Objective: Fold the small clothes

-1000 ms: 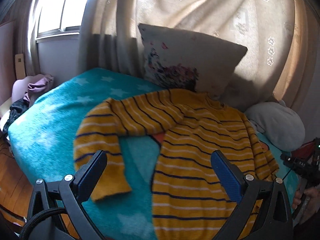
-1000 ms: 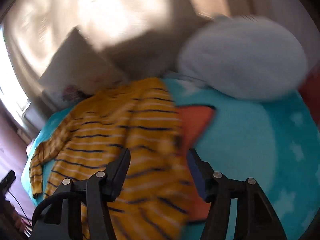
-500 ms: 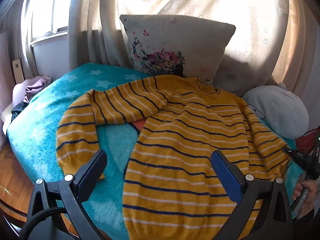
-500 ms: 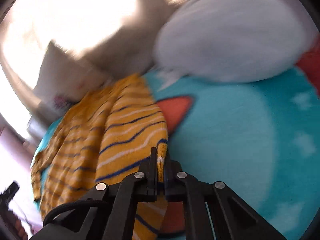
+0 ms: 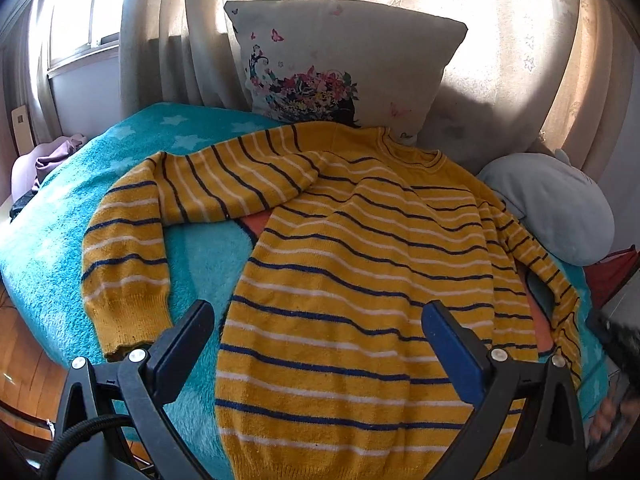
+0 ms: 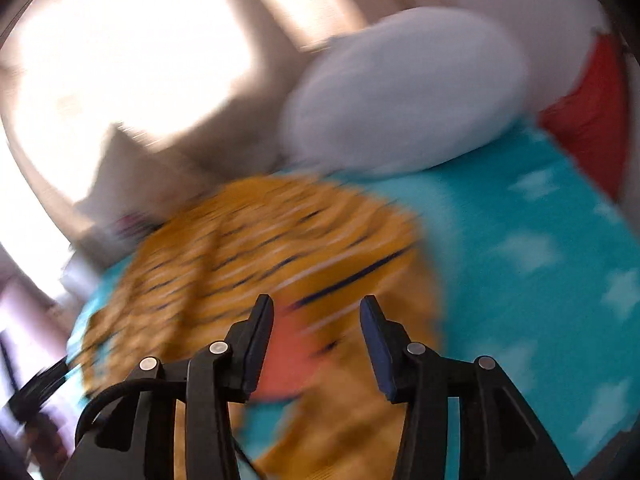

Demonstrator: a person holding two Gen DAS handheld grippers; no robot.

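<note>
Right wrist view's blurred: your right gripper just opened, nothing pinched; left gripper wide. Rushing could rumple yellow striped knit sweater.

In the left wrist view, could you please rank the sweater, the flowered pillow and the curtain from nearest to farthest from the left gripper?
From the left gripper:
1. Sweater, right beneath its open jaws.
2. Flowered pillow, behind the collar.
3. Curtain, behind the pillow.

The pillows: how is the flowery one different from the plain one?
The flowery pillow is square and stands upright against the curtain; the plain pillow is rounded and lies flat. The flowery one sits behind the sweater's collar, the plain one beside its sleeve. Both are pale and rest on the blanket.
</note>
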